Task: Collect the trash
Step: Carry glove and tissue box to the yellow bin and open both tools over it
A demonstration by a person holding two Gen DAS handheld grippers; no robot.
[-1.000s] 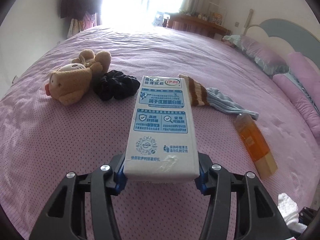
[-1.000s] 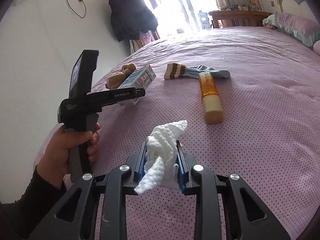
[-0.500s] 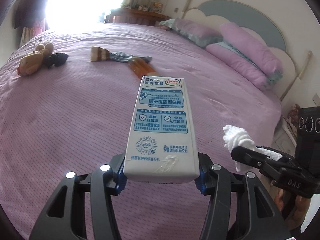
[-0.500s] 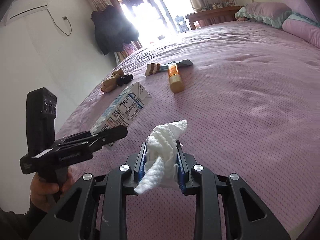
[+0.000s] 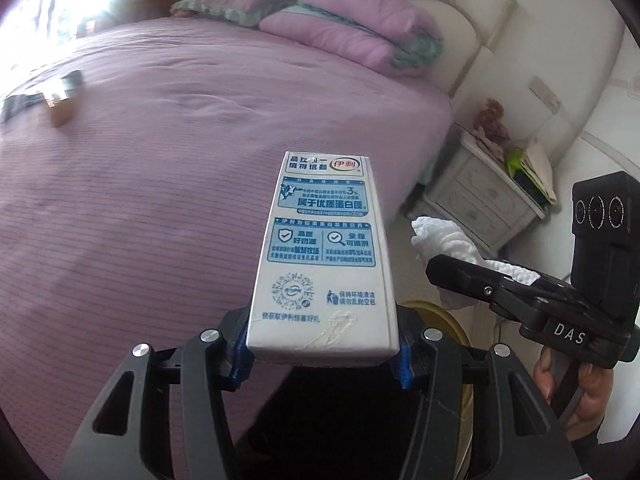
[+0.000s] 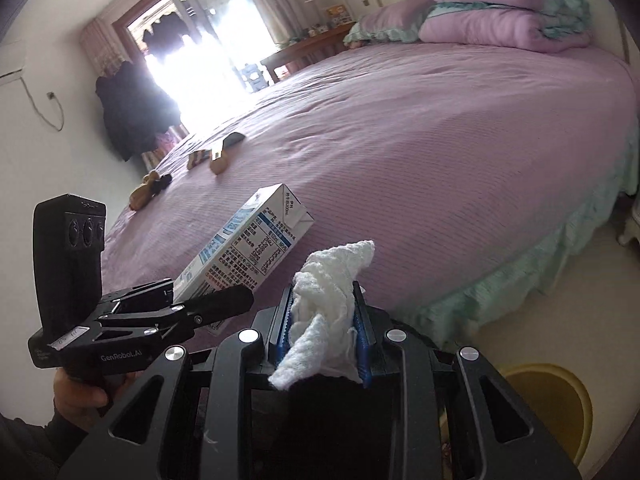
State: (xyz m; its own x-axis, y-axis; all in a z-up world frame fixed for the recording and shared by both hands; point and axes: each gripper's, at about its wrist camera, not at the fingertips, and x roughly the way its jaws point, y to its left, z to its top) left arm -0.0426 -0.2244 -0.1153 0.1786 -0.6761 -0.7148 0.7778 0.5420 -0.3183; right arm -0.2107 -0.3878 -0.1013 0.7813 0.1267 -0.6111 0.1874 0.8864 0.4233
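Left gripper [image 5: 322,346]: jaws part open, blue pads clamped on the base of a white milk carton [image 5: 322,256]. Carton is printed in blue Chinese text with a red oval logo at its far end, a QR code and a small bin symbol near the pads; the side panel in the right wrist view carries a nutrition-style table, too small to read. The left gripper's body reads "GenRobot.AI" in that view.

Right gripper [image 6: 323,330]: jaws narrow, pinching a crumpled white tissue [image 6: 326,308]. Its body reads "DAS" in the left wrist view.

Both loads are held off the near edge of the bed [image 6: 420,148], which has a purple dotted cover, a teal frill and purple pillows [image 6: 500,20]. A plush toy [image 6: 143,194] and a bottle [image 6: 219,162] lie well apart at the bed's far side. Yellow-rimmed bin [image 6: 576,400] stands on the pale floor below the grippers. White nightstand [image 5: 484,196] sits beside the bed.
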